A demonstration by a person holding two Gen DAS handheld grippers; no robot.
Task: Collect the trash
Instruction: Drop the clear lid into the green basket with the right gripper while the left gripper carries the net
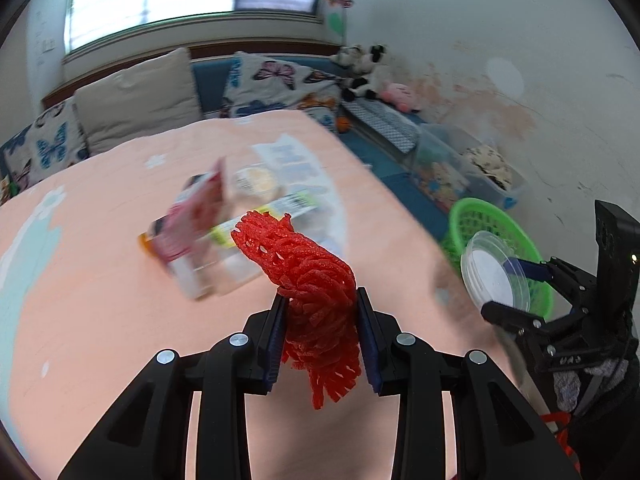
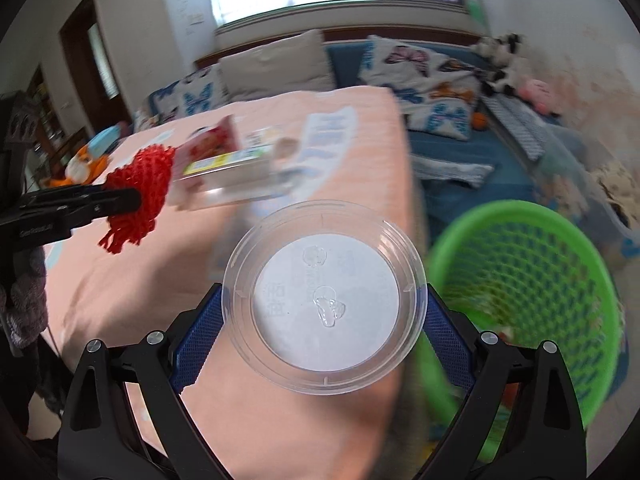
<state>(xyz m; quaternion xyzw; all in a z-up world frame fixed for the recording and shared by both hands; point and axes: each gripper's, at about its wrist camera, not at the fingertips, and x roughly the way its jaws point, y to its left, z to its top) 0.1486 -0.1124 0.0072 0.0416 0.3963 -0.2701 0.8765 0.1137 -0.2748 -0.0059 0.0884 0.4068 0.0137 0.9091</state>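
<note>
Trash in both grippers. We see the left gripper (image 1: 320, 300) clamped on a bundle of red foam netting (image 1: 308, 276); its blue-padded fingers (image 1: 276, 340) stand narrow, pressing the netting from either side, with loose strands hanging below them and the bulk rising above. From the right wrist view the same netting (image 2: 138, 192) shows at the left edge, pinched at the tip of the black left gripper (image 2: 128, 200) above the bench.

The right gripper (image 2: 322, 312) holds a clear round plastic lid (image 2: 324, 296) by its rim; its fingers (image 2: 196, 340) stand wide, one blue pad at each side of the lid. The lid is tilted face-on to the camera, with a white label showing through it. In the left wrist view we see the lid (image 1: 492, 276) in front of the green basket (image 1: 500, 228).

The bench (image 1: 100, 280) wears a peach-pink cloth. On it, beyond the netting, lie a clear plastic box (image 1: 236, 264) and a pink-and-white carton (image 1: 196, 216), both blurred, touching or overlapping each other; we cannot tell which. The green mesh basket (image 2: 532, 292) sits off the bench's right edge, lower down, just beside the held lid in the right wrist view. Something coloured lies inside it, too blurred to name.
</note>
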